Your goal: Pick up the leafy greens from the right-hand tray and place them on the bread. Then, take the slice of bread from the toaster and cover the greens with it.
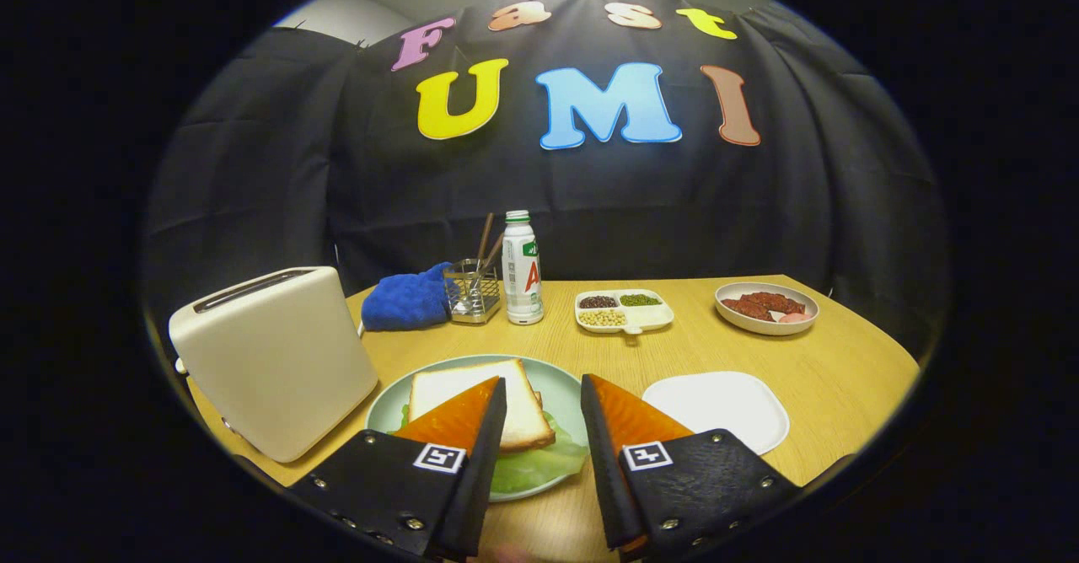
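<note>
From the gripper view, the gripper [544, 390] hangs over the near edge of the wooden table [843, 378], its fingers apart and holding nothing. Just ahead of the fingers, and partly behind the left one, sits the pale green plate [389, 407]. On it, a slice of bread [472, 403] lies on top of the leafy greens [535, 462], whose frilly edge pokes out on the near side, between the fingertips. To the right of that plate, just beside it, the white tray [716, 407] lies bare. Off to the left stands the cream toaster [274, 361], its slots on top; what is inside them cannot be seen.

Further back, containers line up along the wall side. A divided white dish [653, 317] carries dark beans, green beans and pale beans in three compartments, the fourth looking bare. Right of it, a round bowl [765, 320] holds reddish slices of meat and something pinkish at its near-right rim. Left of the divided dish stands a white bottle [522, 268] with a green cap, upright, then a wire holder [472, 292] with brown sticks leaning in it, and beside that a blue cloth [406, 300] heaped up.
</note>
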Demonstrator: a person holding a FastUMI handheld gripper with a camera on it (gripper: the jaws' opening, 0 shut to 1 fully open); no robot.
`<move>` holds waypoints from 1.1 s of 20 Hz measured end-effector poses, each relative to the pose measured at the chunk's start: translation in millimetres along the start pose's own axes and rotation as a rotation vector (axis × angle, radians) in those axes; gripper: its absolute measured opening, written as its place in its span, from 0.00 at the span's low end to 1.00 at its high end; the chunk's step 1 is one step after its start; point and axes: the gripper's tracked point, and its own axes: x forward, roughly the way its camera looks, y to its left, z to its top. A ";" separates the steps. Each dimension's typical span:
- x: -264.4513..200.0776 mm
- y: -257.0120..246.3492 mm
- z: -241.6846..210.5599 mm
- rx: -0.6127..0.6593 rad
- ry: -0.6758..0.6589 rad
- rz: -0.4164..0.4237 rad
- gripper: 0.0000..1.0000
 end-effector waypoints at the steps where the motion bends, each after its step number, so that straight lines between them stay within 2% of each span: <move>1: -2.8 -4.5 5.0 0.003 -0.014 0.000 0.54; 5: -20.4 -48.9 45.5 -0.011 -0.163 -0.037 0.55; 8: -33.4 -99.1 68.8 -0.096 -0.247 -0.090 0.55; 11: -43.1 -146.9 68.1 -0.107 -0.217 -0.158 0.54; 16: -56.8 -195.5 68.8 -0.029 -0.212 -0.166 0.55; 20: -70.3 -232.5 77.0 0.045 -0.232 -0.121 0.55; 22: -77.8 -267.1 73.8 0.046 -0.237 -0.159 0.55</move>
